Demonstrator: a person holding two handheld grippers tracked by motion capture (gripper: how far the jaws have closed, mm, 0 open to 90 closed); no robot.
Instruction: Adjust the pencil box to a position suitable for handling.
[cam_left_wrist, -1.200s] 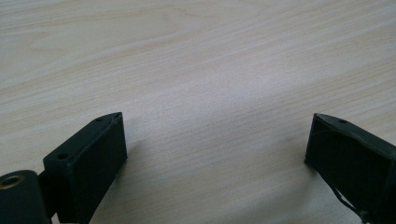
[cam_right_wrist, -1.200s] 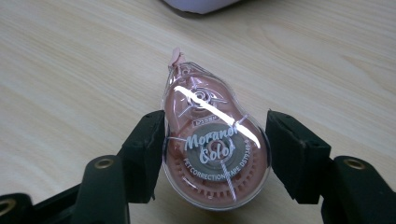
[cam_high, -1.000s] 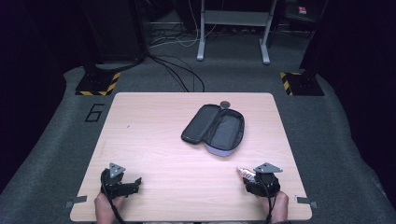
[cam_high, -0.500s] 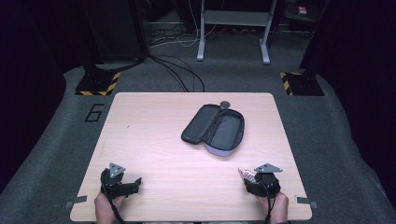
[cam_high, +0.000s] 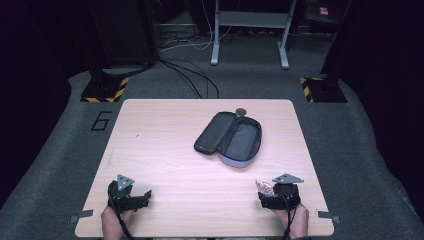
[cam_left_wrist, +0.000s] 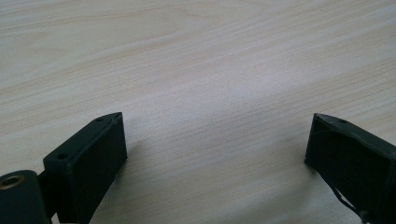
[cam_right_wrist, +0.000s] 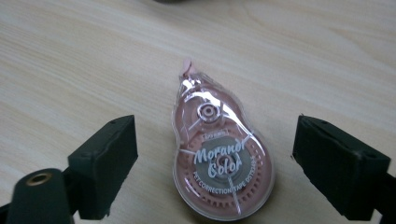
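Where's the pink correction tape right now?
The pink correction tape lies flat on the table near its front right corner, between the open jaws of the right tongs, which have just been opening; the open pencil case sits farther back.

Bare light wooden tabletop fills the left and centre of the high view, open to passage. Right of centre, the open dark grey zippered pencil case blocks the way, with a small round dark disc at its upper edge.
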